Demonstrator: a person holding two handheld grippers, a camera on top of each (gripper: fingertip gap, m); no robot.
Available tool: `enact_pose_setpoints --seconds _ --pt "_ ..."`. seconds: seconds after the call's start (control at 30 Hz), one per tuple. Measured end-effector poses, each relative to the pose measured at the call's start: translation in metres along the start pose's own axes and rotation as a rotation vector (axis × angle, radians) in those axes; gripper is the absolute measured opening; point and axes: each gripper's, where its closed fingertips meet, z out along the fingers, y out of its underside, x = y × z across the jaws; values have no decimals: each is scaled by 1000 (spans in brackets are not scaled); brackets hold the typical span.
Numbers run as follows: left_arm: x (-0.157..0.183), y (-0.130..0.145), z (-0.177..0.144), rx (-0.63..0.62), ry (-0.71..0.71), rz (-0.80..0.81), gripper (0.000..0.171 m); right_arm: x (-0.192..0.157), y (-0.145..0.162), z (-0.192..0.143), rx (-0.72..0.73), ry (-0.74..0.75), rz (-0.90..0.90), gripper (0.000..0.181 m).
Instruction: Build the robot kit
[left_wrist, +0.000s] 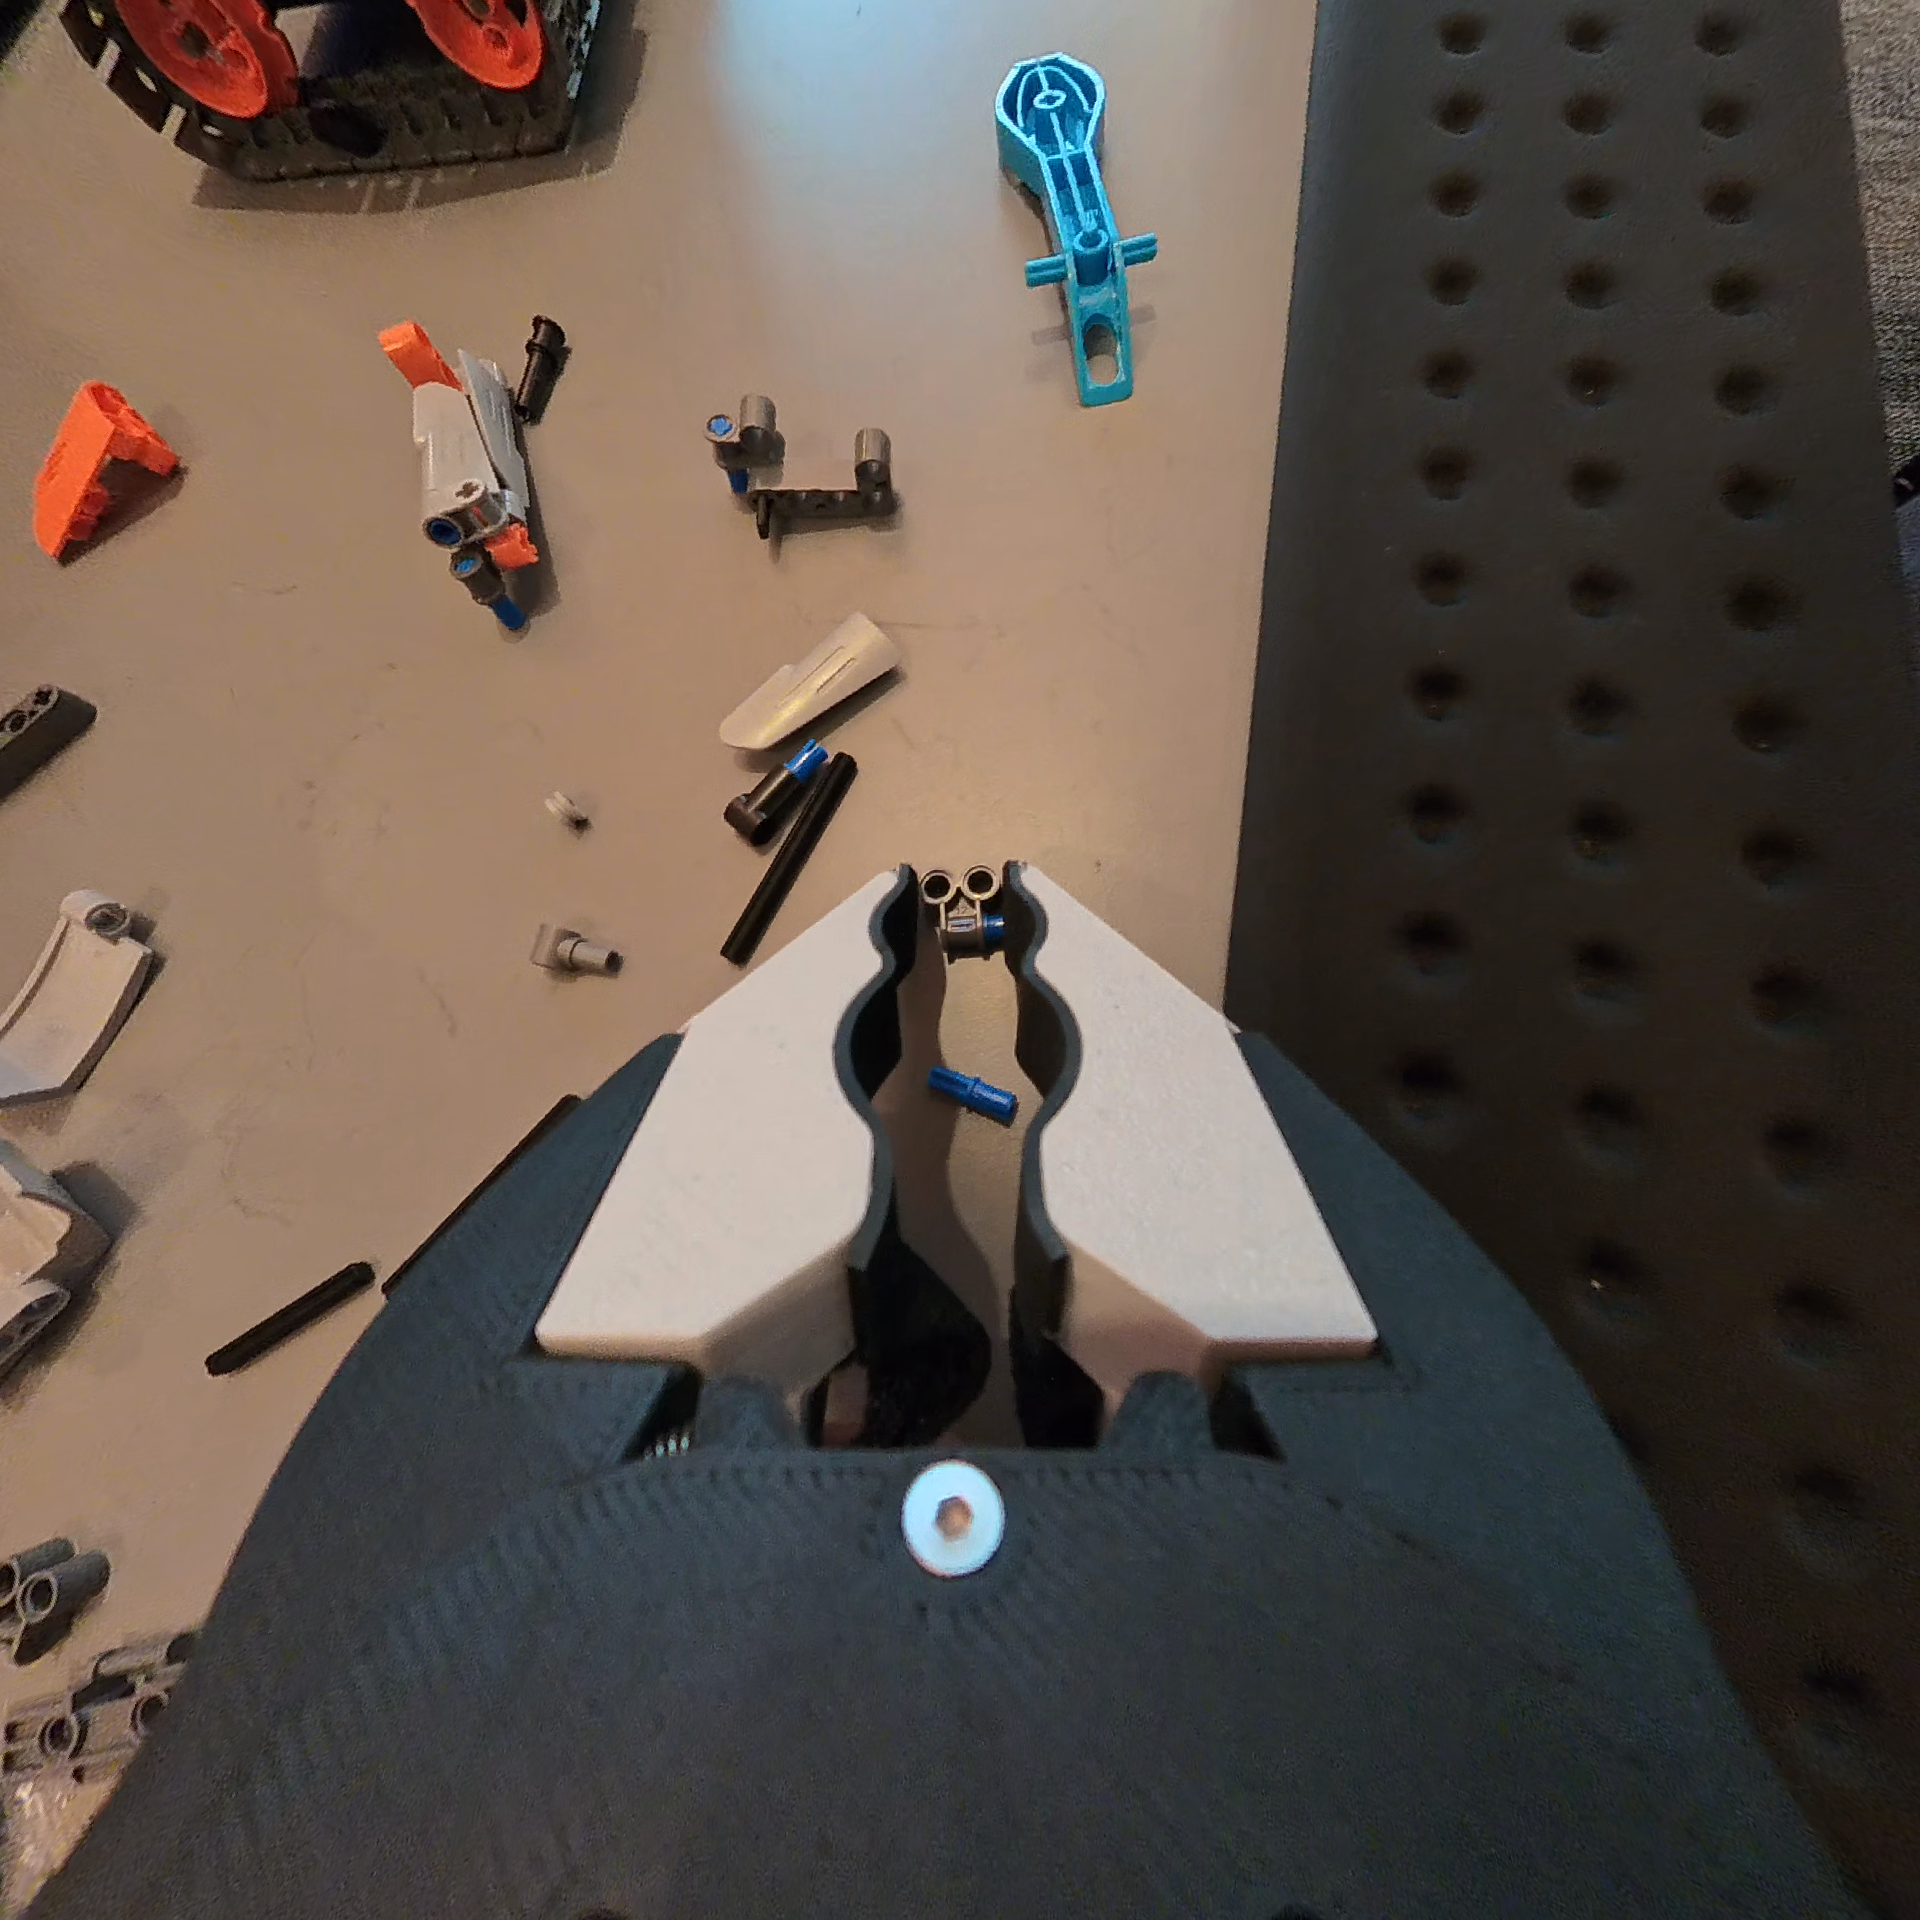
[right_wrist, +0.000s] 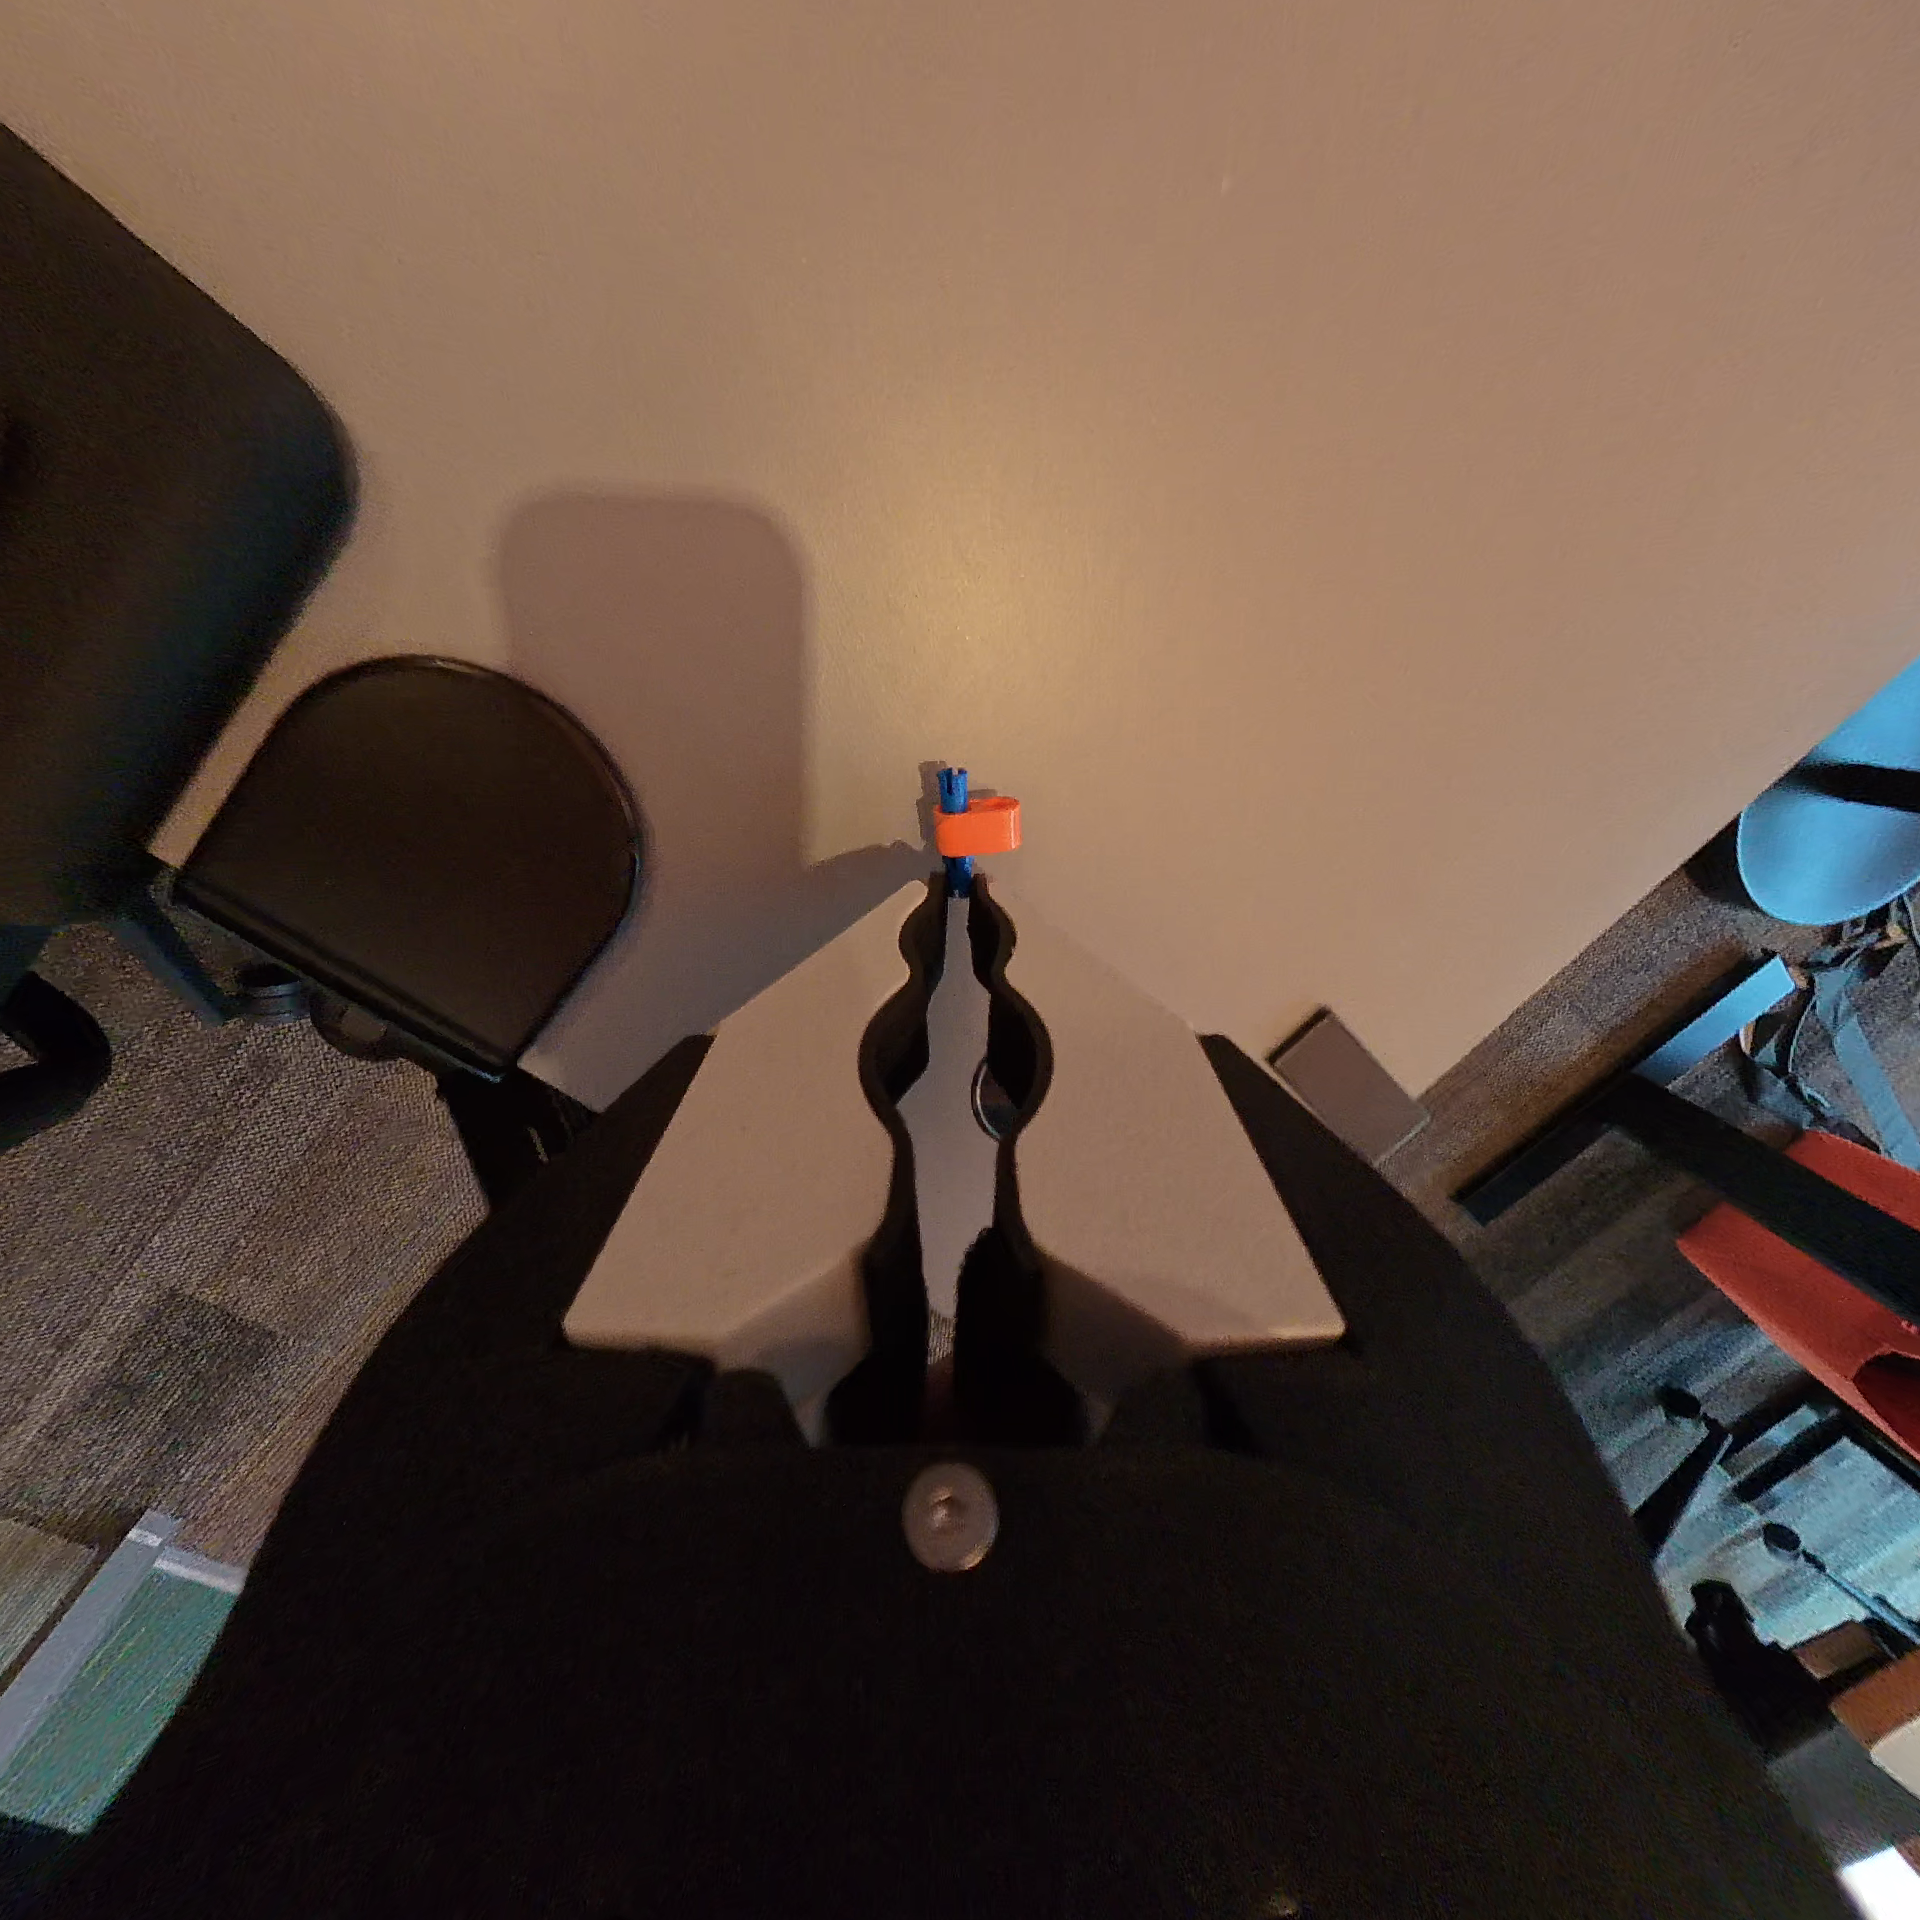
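My left gripper (left_wrist: 961, 883) is shut on a small grey connector piece (left_wrist: 961, 902) with two round holes and a blue pin, held at the fingertips above the table (left_wrist: 312, 1039). A loose blue pin (left_wrist: 974, 1092) lies on the table below, seen between the fingers. My right gripper (right_wrist: 958, 883) is shut on a blue pin (right_wrist: 953, 821) that carries a small orange liftarm piece (right_wrist: 979, 826). It holds it up in front of a plain wall (right_wrist: 1143, 416).
On the table lie a black axle (left_wrist: 790, 857), a grey curved panel (left_wrist: 810, 681), a grey bracket assembly (left_wrist: 805, 468), a grey-orange assembly (left_wrist: 473, 468), a teal lever piece (left_wrist: 1075, 223) and a tracked vehicle with orange wheels (left_wrist: 332, 73). A perforated black chair (left_wrist: 1579, 727) stands right. A black folding chair (right_wrist: 416, 862) shows by the wall. The grippers' ends are close to 45 cm from one another.
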Motion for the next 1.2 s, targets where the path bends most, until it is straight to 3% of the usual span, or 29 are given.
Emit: enact_pose_setpoints --seconds 0.1,0.23,0.47,0.6,0.7,0.87,0.97,1.2 --pt "0 0 0 0 5 -8 15 -7 -23 -3 63 -13 -41 1" --pt "-2 0 0 0 -8 -10 19 -43 -91 -17 252 -76 -147 1" --pt "-7 6 -7 -5 -46 -21 27 -149 -228 -39 520 -191 -458 1" --pt "-11 3 -19 42 -62 -45 30 -204 -285 -45 632 -299 -537 1" --pt "-11 -11 -30 128 -65 -39 27 -236 -323 -45 717 -402 -496 1" --pt "-16 -44 -48 297 -115 -34 19 -279 -359 -36 764 -512 -490 2" --pt "-20 -55 -55 382 -88 -112 18 -284 -374 -35 832 -462 -504 1" --pt "-34 -61 -56 431 -131 -210 12 -287 -388 -42 926 -278 -573 1"
